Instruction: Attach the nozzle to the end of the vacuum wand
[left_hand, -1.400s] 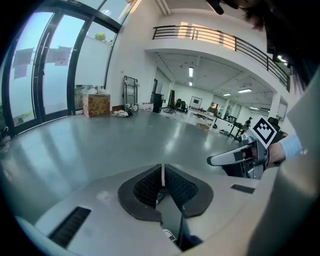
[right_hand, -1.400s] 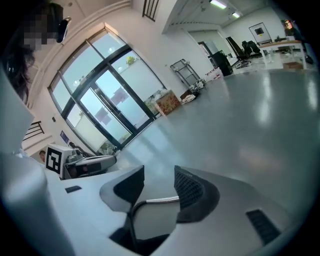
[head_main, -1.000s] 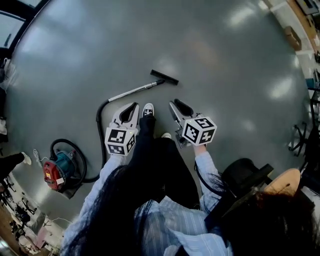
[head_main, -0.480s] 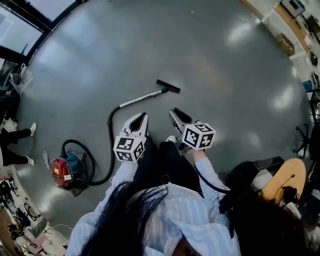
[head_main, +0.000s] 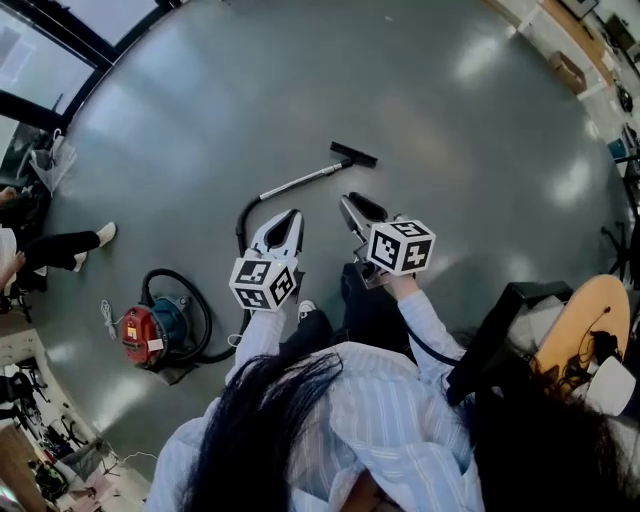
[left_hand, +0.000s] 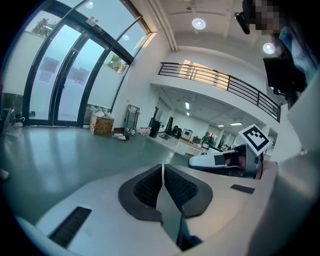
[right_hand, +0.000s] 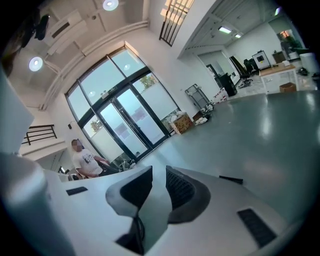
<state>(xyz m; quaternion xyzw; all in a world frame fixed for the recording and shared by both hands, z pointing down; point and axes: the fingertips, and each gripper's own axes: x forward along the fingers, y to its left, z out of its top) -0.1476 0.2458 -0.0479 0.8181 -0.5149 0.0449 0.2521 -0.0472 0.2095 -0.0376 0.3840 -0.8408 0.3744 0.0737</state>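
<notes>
The silver vacuum wand (head_main: 298, 182) lies on the grey floor ahead of me, and the black nozzle (head_main: 354, 154) sits at its far end, touching it. A black hose (head_main: 243, 222) runs from the wand's near end to the red and blue vacuum cleaner (head_main: 150, 332). My left gripper (head_main: 290, 216) hangs above the hose with its jaws shut and nothing between them; its pads (left_hand: 150, 186) meet. My right gripper (head_main: 352, 205) is level with it, a little to the right, open by a narrow gap (right_hand: 158, 172) and holding nothing. Both are well above the floor.
A seated person's legs (head_main: 62, 250) reach in at the left edge. A round wooden table (head_main: 588, 338) and a dark chair (head_main: 510, 320) stand at the right. Glass doors (left_hand: 60, 75) line the far side, with a cardboard box (left_hand: 101, 123) beside them. Another person (right_hand: 85, 160) sits near the doors.
Both grippers have risen together away from the floor, and the wand and vacuum cleaner look smaller and farther off. The right jaws have narrowed slightly. The wand and nozzle have not moved.
</notes>
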